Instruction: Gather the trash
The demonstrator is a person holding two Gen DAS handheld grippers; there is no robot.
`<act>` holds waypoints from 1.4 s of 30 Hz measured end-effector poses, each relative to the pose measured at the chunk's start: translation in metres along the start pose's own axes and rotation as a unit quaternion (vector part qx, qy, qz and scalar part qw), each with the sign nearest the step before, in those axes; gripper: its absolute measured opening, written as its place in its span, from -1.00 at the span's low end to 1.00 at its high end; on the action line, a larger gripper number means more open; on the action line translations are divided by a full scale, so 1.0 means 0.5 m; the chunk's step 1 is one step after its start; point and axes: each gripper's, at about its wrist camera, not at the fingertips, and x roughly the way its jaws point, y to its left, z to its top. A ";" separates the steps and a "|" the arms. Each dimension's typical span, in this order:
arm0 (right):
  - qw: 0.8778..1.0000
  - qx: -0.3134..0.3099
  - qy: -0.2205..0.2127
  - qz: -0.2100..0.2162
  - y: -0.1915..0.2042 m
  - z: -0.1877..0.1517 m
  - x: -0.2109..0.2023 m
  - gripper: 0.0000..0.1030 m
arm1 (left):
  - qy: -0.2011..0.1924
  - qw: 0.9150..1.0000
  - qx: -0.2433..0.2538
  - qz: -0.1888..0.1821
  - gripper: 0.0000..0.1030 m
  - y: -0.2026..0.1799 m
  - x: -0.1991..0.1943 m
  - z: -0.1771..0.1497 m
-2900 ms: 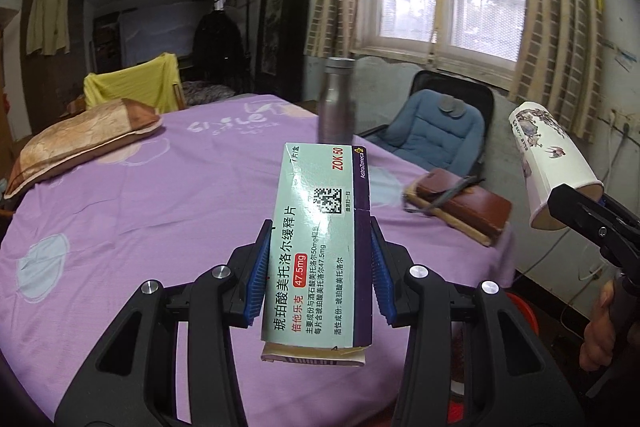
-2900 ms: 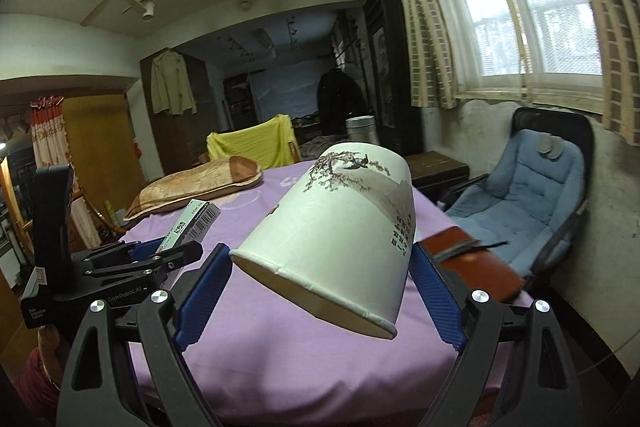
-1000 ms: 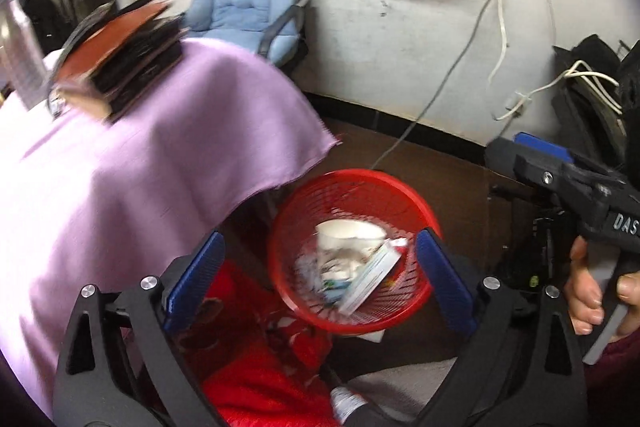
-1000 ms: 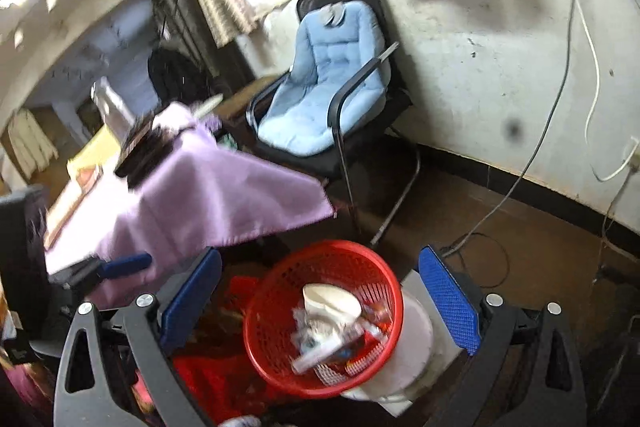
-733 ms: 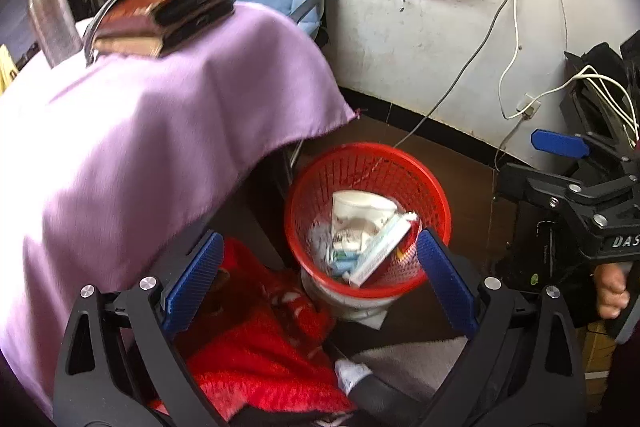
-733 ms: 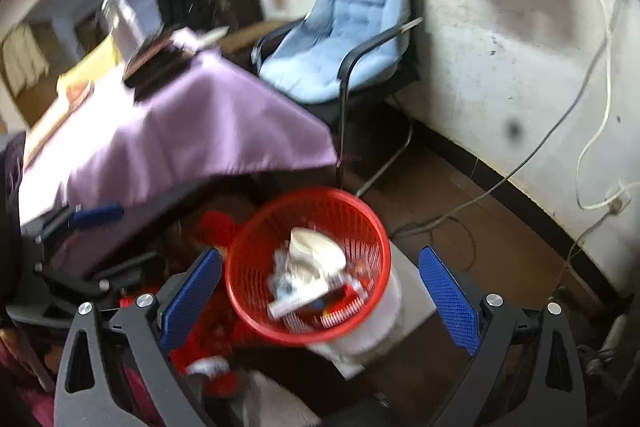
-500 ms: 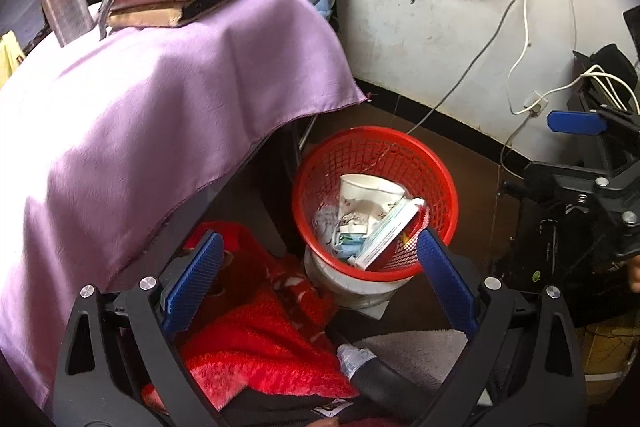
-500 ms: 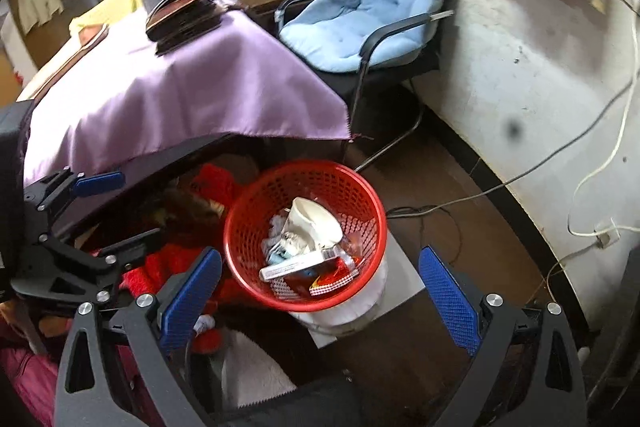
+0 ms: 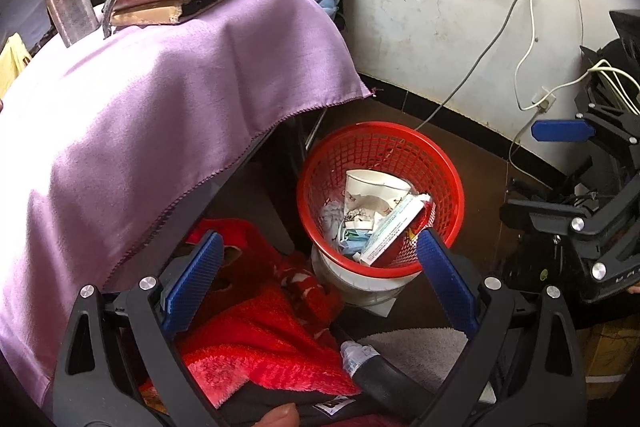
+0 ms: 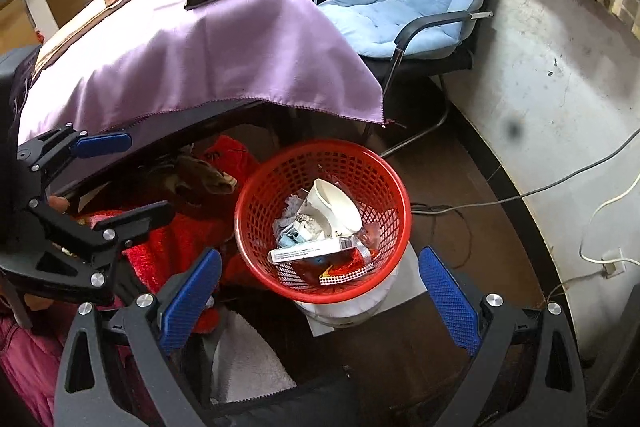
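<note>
Box (image 9: 390,227) and cup (image 9: 370,193) now in red basket (image 9: 320,167); left claw (image 9: 316,273), right claw (image 10: 318,285) above it, wide open, empty.

Left gripper (image 9: 316,267): 2.9 s ago its blue pads clamped the medicine box; now the jaws stand wide apart with nothing between the fingers.
Right gripper (image 10: 320,287): earlier closed around the paper cup, now spread wide and empty.
Medicine box (image 9: 390,229): gone from the left fingers; it lies slanted in the red basket (image 9: 448,163), ahead of and below the fingertips.
Paper cup (image 10: 336,205): gone from the right fingers; it lies on its side in the basket, apparently touching the box.
View: both cameras have swung from the tabletop down to the floor, then drawn back a little from the basket over the last second.
</note>
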 end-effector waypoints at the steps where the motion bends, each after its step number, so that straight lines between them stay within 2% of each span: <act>1: 1.000 0.000 0.001 -0.001 -0.001 0.000 0.001 0.88 | 0.000 1.000 0.001 0.001 0.82 0.001 -0.001 0.000; 42: 1.000 -0.015 -0.001 -0.012 0.003 0.002 -0.008 0.88 | -0.007 1.000 0.004 0.007 0.82 -0.005 -0.009 -0.001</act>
